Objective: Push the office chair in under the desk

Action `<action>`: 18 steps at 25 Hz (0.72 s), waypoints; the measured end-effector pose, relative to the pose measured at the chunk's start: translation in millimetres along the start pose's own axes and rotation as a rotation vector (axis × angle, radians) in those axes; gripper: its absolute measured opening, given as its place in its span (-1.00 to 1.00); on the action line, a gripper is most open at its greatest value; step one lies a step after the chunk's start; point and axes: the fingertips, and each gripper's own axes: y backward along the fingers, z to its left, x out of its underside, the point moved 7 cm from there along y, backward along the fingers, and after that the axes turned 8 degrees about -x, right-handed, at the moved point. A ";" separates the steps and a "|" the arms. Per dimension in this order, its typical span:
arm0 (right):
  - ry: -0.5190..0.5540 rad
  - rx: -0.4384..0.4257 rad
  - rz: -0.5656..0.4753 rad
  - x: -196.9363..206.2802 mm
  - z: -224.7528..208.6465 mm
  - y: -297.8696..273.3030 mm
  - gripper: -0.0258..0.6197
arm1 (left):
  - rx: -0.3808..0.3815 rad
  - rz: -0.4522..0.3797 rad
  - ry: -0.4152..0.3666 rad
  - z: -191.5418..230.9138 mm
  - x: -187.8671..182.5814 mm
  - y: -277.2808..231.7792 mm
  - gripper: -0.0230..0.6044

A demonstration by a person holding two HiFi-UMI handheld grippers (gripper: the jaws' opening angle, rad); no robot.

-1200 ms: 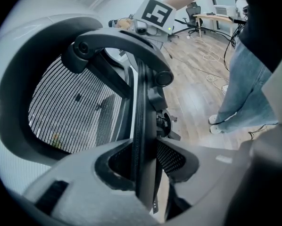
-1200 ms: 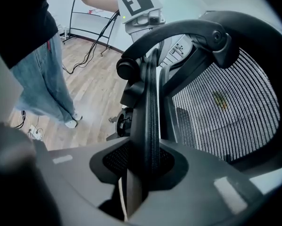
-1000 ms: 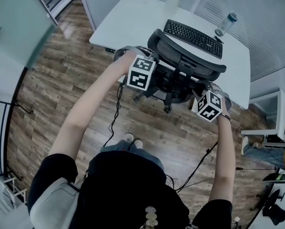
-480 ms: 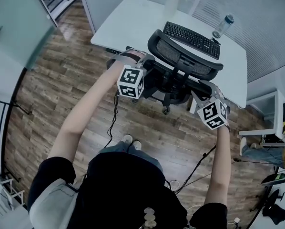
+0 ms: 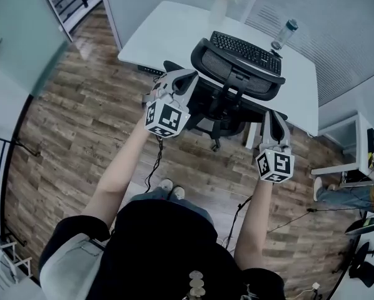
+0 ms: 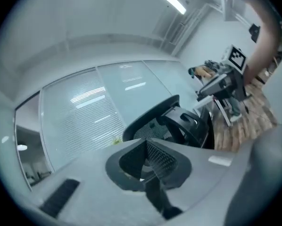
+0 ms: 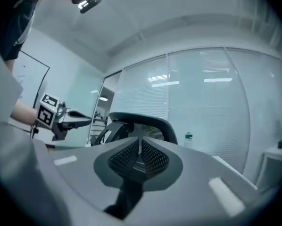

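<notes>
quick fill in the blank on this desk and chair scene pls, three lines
1. The office chair stands at the white desk on a ___ floor.
2. In the head view, the bottle stands to the ___ of the keyboard.
3. The keyboard's colour is ___.
Missing words: wooden; right; black.

The left hand-held gripper [image 5: 182, 79] and right hand-held gripper [image 5: 275, 114] have risen off the black mesh office chair [image 5: 232, 64], their jaws just closing, empty. The chair sits further under the white counter [image 5: 168, 30].
</notes>
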 end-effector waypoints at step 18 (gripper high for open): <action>-0.194 0.236 -0.091 24.3 10.3 44.0 -0.90 | -0.103 0.024 0.538 -5.9 24.0 39.7 -0.90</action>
